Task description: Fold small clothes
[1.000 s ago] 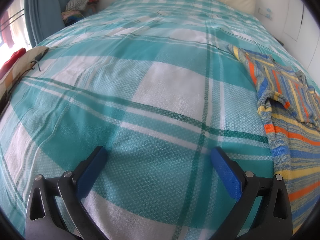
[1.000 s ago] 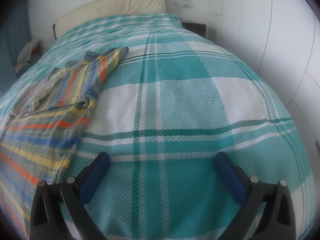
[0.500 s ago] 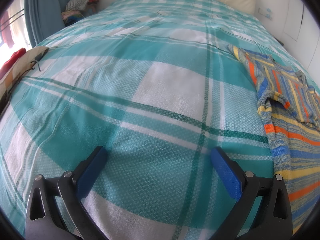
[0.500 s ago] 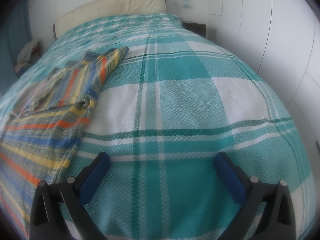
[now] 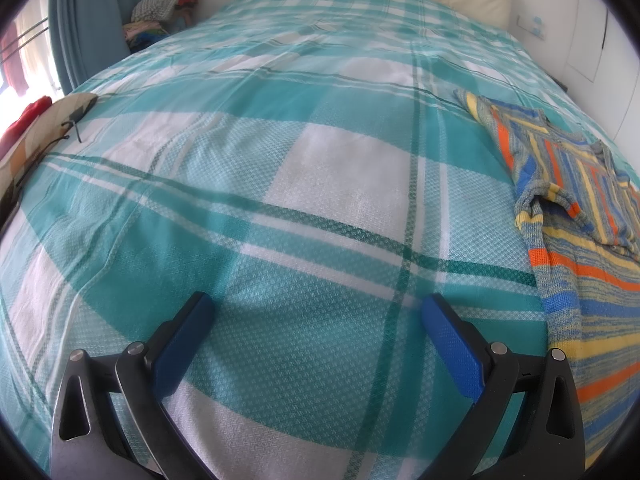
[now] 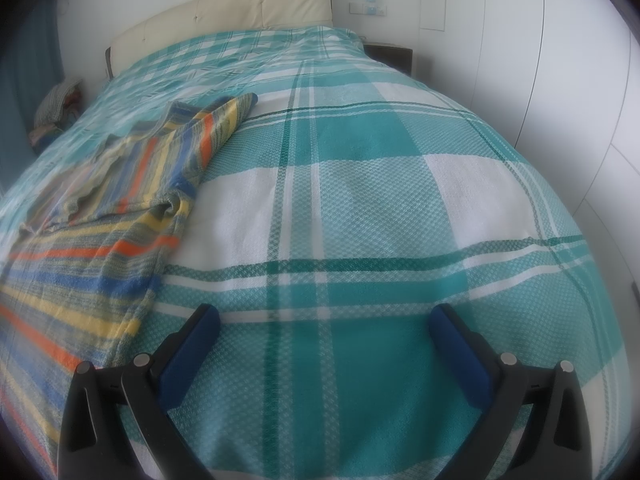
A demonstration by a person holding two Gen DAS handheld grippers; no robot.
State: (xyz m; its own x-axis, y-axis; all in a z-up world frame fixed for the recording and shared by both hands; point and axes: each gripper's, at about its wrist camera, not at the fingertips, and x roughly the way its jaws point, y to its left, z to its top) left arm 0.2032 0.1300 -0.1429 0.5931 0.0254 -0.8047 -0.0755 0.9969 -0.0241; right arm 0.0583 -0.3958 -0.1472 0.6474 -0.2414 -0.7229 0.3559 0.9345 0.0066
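Note:
A striped knit garment (image 5: 576, 216) in blue, yellow, orange and grey lies flat on the bed, at the right edge of the left wrist view. In the right wrist view the same garment (image 6: 100, 232) fills the left side, one sleeve folded across its upper part. My left gripper (image 5: 318, 308) hovers open over bare bedspread, left of the garment. My right gripper (image 6: 324, 316) also stands open with nothing between its blue fingers, just right of the garment's side edge.
The bed carries a teal and white checked bedspread (image 5: 280, 160) with a cream headboard (image 6: 224, 12) at the far end. A pile of clothes (image 5: 160, 8) sits by the blue curtain. White wardrobe doors (image 6: 560, 80) line the bed's right side.

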